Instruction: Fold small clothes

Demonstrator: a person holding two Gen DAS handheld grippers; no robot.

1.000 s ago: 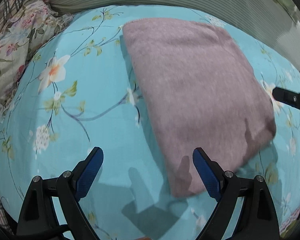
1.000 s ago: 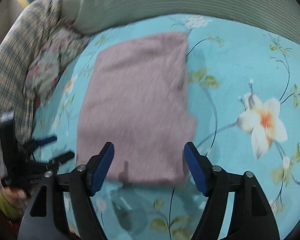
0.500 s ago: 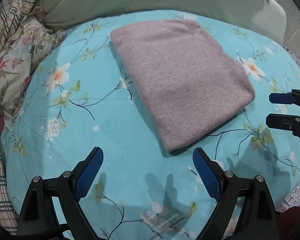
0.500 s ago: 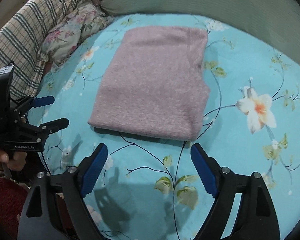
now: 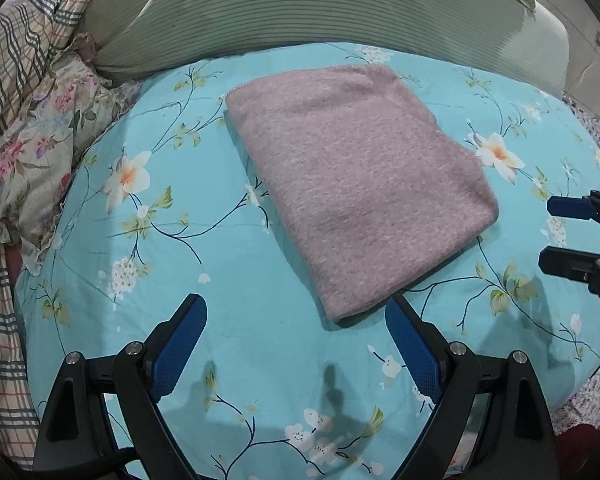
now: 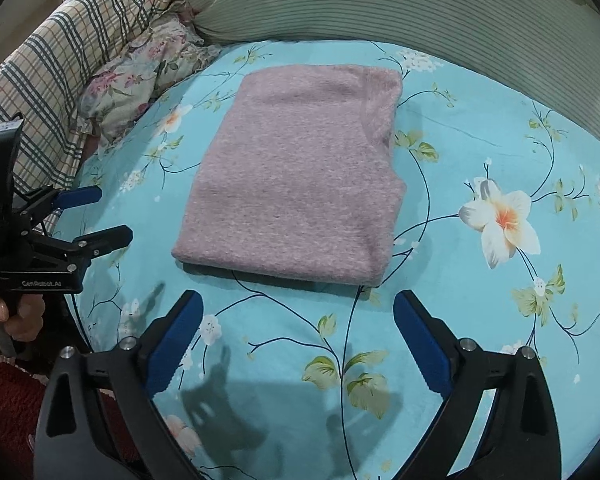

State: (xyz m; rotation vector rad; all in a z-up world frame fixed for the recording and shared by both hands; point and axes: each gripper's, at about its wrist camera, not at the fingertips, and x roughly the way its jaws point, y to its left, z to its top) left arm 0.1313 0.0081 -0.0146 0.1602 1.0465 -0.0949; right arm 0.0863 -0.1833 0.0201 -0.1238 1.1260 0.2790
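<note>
Folded garment lying on the bed, both grippers hanging clear of it.

Left wrist view: the left gripper (image 5: 296,344) is hovering with jaws released and empty, just short of the near corner of the pink folded sweater (image 5: 356,184), which is lying mid-bed on the floral sheet (image 5: 172,248), the far edge running under a striped pillow (image 5: 300,4). Right wrist view: the right gripper (image 6: 296,340) is likewise spread and empty. The fold looks finished; next likely calls for a fresh garment or moving this one aside.
</note>
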